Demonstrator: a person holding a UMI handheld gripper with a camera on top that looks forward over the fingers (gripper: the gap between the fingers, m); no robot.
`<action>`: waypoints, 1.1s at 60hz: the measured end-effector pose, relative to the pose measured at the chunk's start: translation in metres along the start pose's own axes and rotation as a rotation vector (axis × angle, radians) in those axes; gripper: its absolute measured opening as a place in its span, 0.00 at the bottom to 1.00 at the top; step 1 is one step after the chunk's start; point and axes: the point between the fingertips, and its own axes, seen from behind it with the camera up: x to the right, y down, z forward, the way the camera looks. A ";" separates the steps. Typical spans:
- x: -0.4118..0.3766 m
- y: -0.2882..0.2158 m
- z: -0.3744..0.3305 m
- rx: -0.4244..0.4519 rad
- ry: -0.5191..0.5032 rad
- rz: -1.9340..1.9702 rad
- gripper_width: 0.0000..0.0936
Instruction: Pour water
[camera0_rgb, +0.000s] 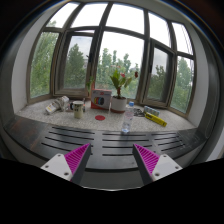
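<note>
Bare tabletop (110, 140) lies open ahead; cups (78, 108), bottle (127, 118) and potted plant (119, 100) crowd the windowsill.

The claw (111, 160) is level, its two fingers (72, 160) spread wide apart, nothing between the pink pads (150, 157).

Curved stone windowsill (60, 120) under the bay window carries everything. On it: potted plant (119, 98) near the middle, red-topped box (100, 97) just left of it, a cup (78, 109) and small jars further left, clear bottle (128, 117) in front, yellow item (155, 118) to the right.
</note>
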 end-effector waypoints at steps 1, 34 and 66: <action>0.000 0.001 0.000 -0.002 0.000 0.001 0.92; 0.084 0.032 0.198 0.029 0.005 -0.017 0.92; 0.109 -0.048 0.453 0.177 -0.081 0.031 0.73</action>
